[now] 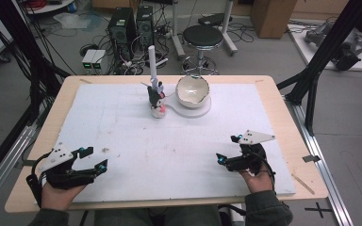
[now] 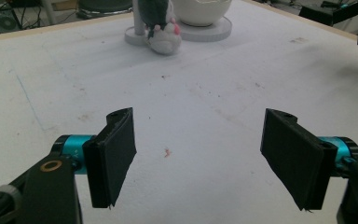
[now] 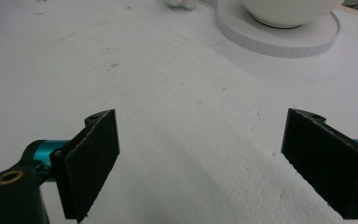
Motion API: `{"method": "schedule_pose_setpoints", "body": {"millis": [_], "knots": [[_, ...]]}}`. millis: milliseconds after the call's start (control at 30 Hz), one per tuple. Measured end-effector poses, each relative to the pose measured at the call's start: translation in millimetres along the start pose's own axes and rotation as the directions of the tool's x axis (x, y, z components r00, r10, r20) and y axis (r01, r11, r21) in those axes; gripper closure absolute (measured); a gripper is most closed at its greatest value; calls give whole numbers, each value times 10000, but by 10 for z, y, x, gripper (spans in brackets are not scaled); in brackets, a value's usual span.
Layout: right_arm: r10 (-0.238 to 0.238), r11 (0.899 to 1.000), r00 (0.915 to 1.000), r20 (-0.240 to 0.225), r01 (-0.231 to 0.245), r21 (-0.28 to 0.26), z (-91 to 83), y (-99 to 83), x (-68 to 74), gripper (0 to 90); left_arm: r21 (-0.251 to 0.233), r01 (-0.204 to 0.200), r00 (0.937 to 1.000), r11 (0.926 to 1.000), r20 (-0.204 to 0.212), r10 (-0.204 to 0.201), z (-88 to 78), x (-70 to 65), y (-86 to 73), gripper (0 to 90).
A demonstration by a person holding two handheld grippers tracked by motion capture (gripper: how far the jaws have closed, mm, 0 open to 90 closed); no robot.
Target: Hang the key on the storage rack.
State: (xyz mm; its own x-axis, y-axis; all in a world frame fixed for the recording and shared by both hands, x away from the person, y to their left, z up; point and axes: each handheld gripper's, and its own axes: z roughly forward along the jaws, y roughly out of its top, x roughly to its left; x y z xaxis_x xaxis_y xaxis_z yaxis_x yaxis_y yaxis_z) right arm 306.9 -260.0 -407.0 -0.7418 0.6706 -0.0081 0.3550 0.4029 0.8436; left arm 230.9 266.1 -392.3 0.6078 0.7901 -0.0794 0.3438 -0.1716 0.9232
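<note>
Plush toy [image 1: 157, 100] beside the bowl [image 1: 193, 91] at the far edge.
Left gripper [image 1: 94, 158] and right gripper [image 1: 229, 149] rest near, jaws spread wide, empty.

Hand-held gripper [image 3: 200, 163] agape (empty), facing bowl [image 3: 289, 11].

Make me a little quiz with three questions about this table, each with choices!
1. Where is the plush toy?
A. beside the bowl
B. inside the bowl
C. in a gripper

2. What colour is the bowl?
A. red
B. white
C. black

3. How are the left gripper and right gripper?
A. both open
B. both shut
C. one holding the toy

Answers: 1 A, the toy stands left of the bowl on the white mat. 2 B, it looks off-white. 3 A, each gripper view shows the fingers wide apart, empty.
</note>
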Motion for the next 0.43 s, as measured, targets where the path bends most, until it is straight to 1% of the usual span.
{"method": "schedule_pose_setpoints", "body": {"millis": [33,233,333,433], "knots": [[20,10000,10000,-10,-20,-1,0,0,2,102,-12,26,10000,10000,-29,-26,-6,-4,-4,266],[0,10000,10000,-7,0,17,0,-4,3,102,46,-134,9999,9999,-77,134,-51,-19,-31,266],[12,10000,10000,-15,-12,21,3,-4,8,102,-1,-55,9999,10000,-120,55,-61,-25,-41,265],[-94,10000,10000,-2,94,-8,7,-5,9,102,56,-113,9998,9999,-141,114,-69,-17,-50,265]]}}
